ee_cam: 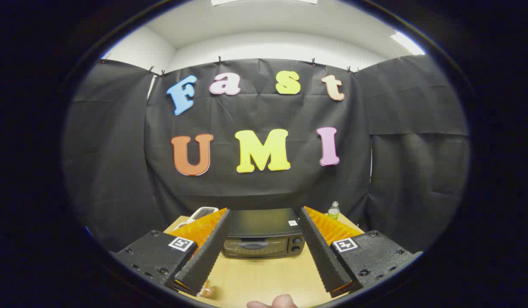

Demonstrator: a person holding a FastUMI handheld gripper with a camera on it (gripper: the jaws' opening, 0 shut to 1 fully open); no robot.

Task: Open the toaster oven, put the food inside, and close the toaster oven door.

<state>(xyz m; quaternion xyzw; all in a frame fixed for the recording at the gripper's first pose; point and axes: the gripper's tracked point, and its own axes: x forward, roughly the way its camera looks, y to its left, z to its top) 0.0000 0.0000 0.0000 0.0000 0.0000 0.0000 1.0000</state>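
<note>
A black toaster oven (264,235) stands on the wooden table (264,273), beyond my fingers, with its glass door shut and its handle (253,245) facing me. My gripper (264,218) is open, wide apart, with nothing between the fingers (206,252); the oven shows in the gap between them. A piece of wrapped food (206,291) lies on the table just under the near end of the left finger, mostly hidden by it.
A small clear bottle with a green label (333,210) stands behind the oven on the right. A white device (202,211) sits behind the oven on the left. A person's fingertip (274,302) shows at the table's near edge. Black cloth walls close the booth.
</note>
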